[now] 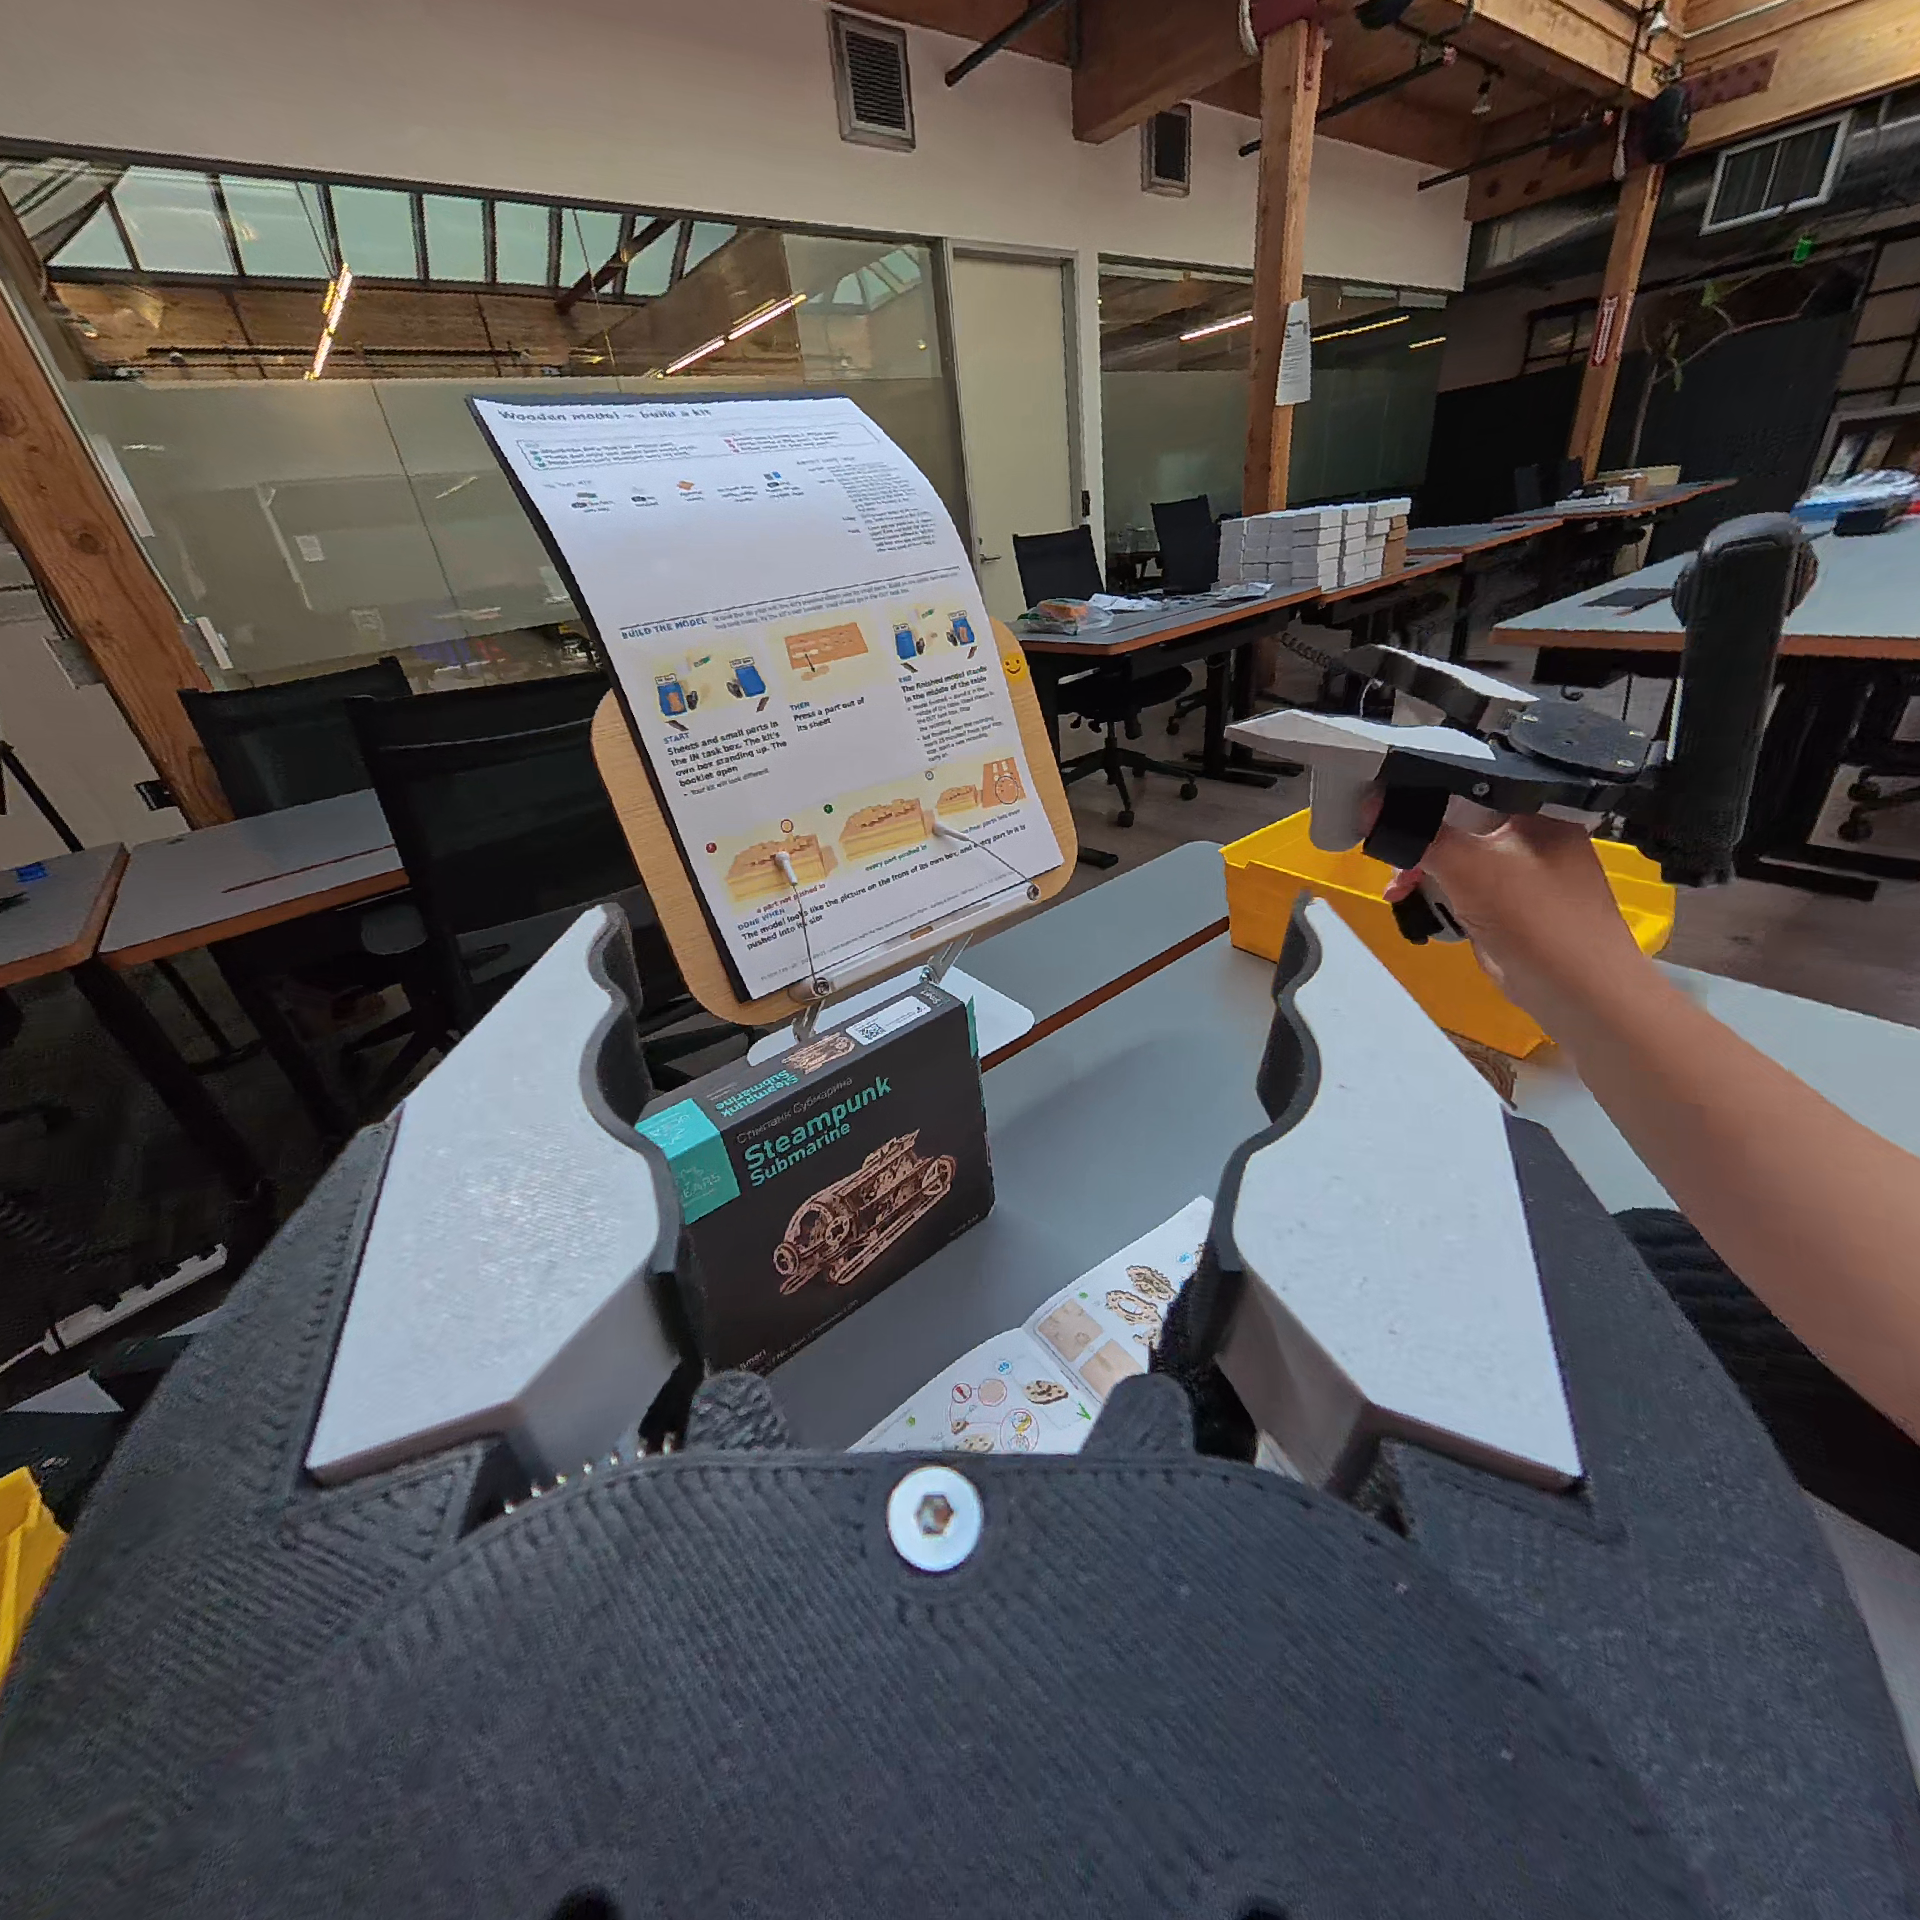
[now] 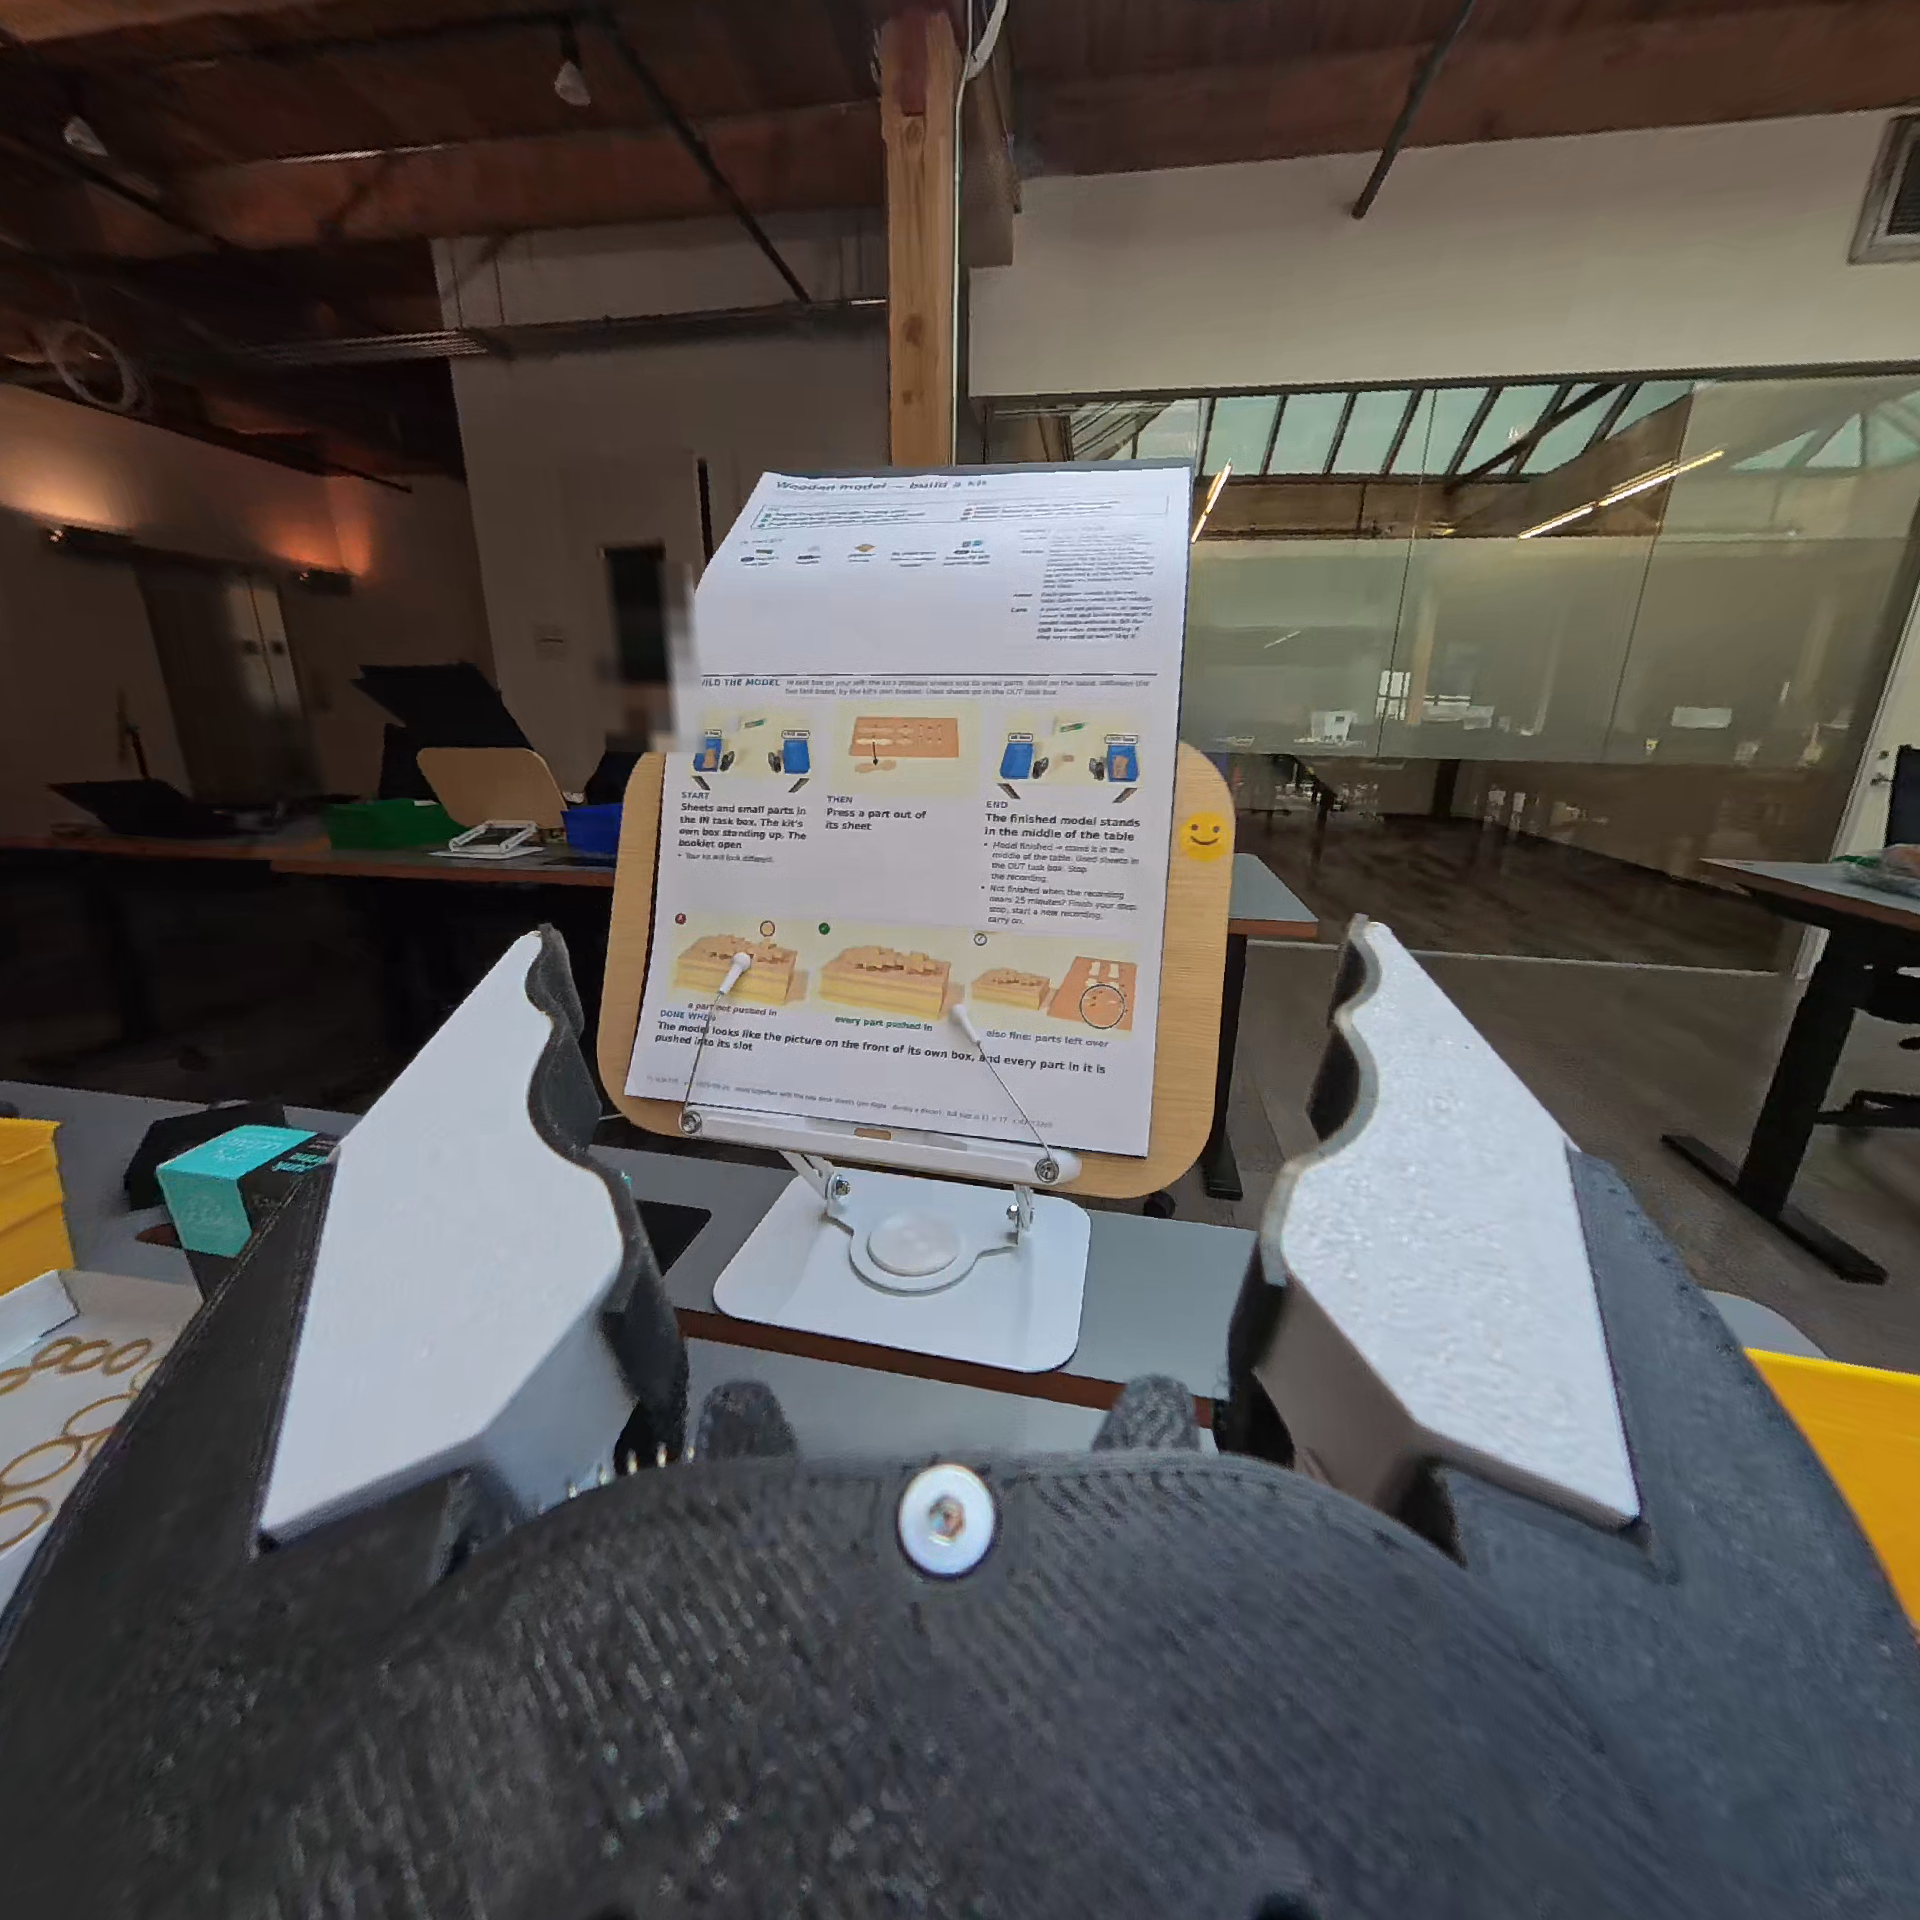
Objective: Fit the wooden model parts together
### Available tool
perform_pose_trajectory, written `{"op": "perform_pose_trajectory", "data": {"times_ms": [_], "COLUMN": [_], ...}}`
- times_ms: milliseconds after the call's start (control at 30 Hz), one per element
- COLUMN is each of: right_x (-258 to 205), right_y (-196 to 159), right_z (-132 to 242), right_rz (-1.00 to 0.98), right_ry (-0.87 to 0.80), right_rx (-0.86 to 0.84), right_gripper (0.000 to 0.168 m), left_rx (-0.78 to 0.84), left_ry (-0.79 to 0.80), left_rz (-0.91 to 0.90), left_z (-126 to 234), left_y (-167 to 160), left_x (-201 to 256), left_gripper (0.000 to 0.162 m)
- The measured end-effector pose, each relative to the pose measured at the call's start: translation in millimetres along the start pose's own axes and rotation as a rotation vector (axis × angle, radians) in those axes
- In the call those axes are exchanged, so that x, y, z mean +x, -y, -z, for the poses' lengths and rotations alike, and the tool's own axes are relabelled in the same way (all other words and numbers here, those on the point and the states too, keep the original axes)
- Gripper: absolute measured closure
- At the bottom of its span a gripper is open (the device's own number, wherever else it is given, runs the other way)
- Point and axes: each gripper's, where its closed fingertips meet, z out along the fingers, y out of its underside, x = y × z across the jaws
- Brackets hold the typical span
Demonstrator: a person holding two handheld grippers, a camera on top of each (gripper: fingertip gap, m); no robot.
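Up close, left gripper (image 1: 940,1049) fills the bottom of the left wrist view, jaws spread wide with nothing between them, hanging above the grey table (image 1: 1101,1101). Take the kit box (image 1: 831,1174) as our marker: dark, teal at one corner, standing upright on the table and showing through the gap between the left fingers (image 1: 499,1226). Just to the right of the box and nearer the camera, an open booklet (image 1: 1049,1361) lies flat, showing printed diagrams of parts. Right behind the box, a wooden-backed stand (image 1: 1039,821) on a white base tilts a printed instruction sheet (image 1: 769,665) toward us. To the right of the box and farther back, a yellow bin (image 1: 1299,914) sits on the table, with a pale wooden sheet of parts (image 1: 1491,1070) lying just in front of it, partly hidden by the forearm.

Above that bin, right gripper (image 1: 1299,707) is held in a hand (image 1: 1507,894), up in the air. Over to its own camera: right gripper (image 2: 945,1039) has its jaws wide apart too, holding nothing, pointing at the stand (image 2: 1200,935) and sheet (image 2: 935,810). From here the kit box (image 2: 223,1195) shows at the left edge, left of the stand's white base (image 2: 914,1299); below the box at the frame's edge, a pale page or sheet printed with rings (image 2: 62,1423), hard to tell which. Far behind the box: office desks (image 1: 1195,623) and black chairs (image 1: 436,790).
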Motion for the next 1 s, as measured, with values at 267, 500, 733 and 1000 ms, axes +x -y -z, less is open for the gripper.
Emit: {"op": "perform_pose_trajectory", "data": {"times_ms": [267, 500, 733, 1000], "right_x": [-13, -27, -57, -54], "right_y": [-70, -128, -154, -157], "right_z": [2, 48, 51, 52], "right_rz": [-0.017, -0.196, -0.319, -0.281], "right_ry": [0.011, 0.061, 0.167, 0.144], "right_rx": [-0.203, -0.182, -0.248, -0.245], "right_gripper": [0.024, 0.025, 0.025, 0.026], "left_rx": [-0.031, 0.020, 0.036, 0.038], "left_ry": [-0.047, -0.112, -0.124, -0.118], "left_rz": [0.028, 0.062, 0.120, 0.109], "left_z": [-18, -10, -3, -4], "left_y": [-11, 1, 4, 3], "left_x": [5, 13, 10, 14], "left_gripper": [0.040, 0.042, 0.042, 0.043]}}
